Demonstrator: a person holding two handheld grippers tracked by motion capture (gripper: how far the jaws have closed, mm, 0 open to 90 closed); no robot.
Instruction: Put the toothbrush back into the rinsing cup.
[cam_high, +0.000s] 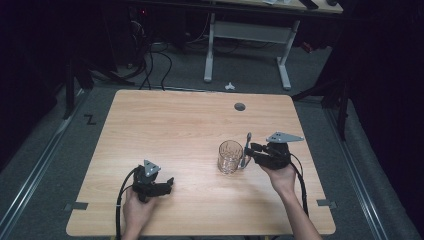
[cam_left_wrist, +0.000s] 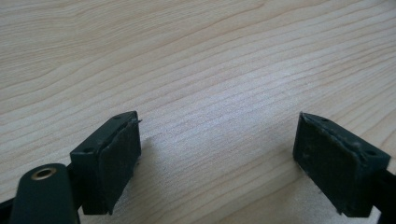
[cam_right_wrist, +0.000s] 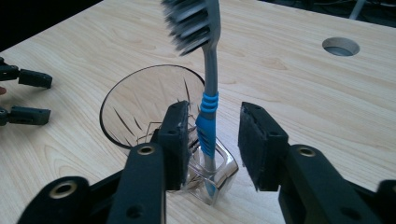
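One toothbrush (cam_right_wrist: 208, 100) and one glass mug (cam_right_wrist: 149, 109) make up the work here, and the main part of it looks done. The toothbrush stands upright with its bristles on top, just beside the mug's rim, and its blue-banded stem seems to run down through the mug's handle (cam_right_wrist: 215, 175) rather than into the cup itself — the glass makes that hard to read. In the high view the mug (cam_high: 230, 156) sits toward the desk's right edge, about midway between near and far edges, on the bare desk (cam_high: 175, 125).

The right gripper (cam_right_wrist: 215, 140) has its jaws partly open on either side of the stem; the pads do not press on it, so the brush is standing free. The left gripper (cam_left_wrist: 217, 154) hovers low over the wood near the desk's near-left corner — jaws wide apart, nothing between them.

What remains, by my judgement, is small: draw the right gripper (cam_high: 252, 150) back from the mug without knocking the brush over, and check that it stays upright.
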